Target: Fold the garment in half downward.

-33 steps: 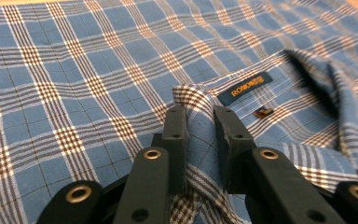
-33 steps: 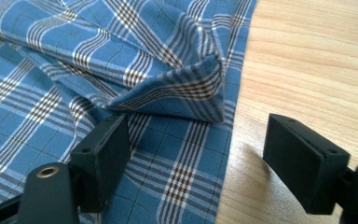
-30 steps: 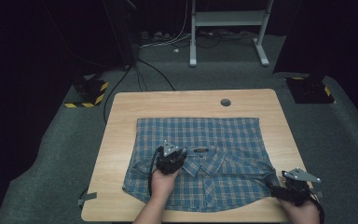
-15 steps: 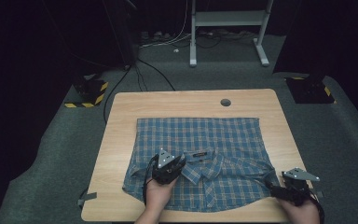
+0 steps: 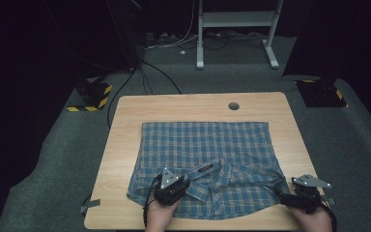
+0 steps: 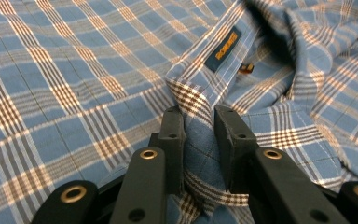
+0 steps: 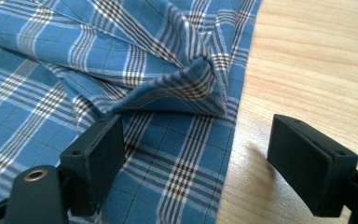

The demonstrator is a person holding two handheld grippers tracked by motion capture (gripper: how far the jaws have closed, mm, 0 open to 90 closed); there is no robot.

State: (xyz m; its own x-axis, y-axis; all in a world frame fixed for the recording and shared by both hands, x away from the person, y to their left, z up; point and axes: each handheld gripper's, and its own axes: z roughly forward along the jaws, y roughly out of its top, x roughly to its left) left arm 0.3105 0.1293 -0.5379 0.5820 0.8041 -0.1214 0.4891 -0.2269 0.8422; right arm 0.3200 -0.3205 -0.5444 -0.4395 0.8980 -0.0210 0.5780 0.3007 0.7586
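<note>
A plaid shirt (image 5: 207,164) lies spread on the worktop (image 5: 125,140), its collar (image 6: 223,51) toward the near edge. At the near left, the left tongs (image 6: 199,133) stand narrow, pinching a ridge of cloth just beside the collar, likely so that part can be dragged or folded over. At the near right, the right tongs (image 7: 191,154) stand wide and grip nothing: 1 jaw sits over the shirt's right edge, the other over bare wood, seemingly lined up to take the folded sleeve (image 7: 177,88) just ahead.
</note>
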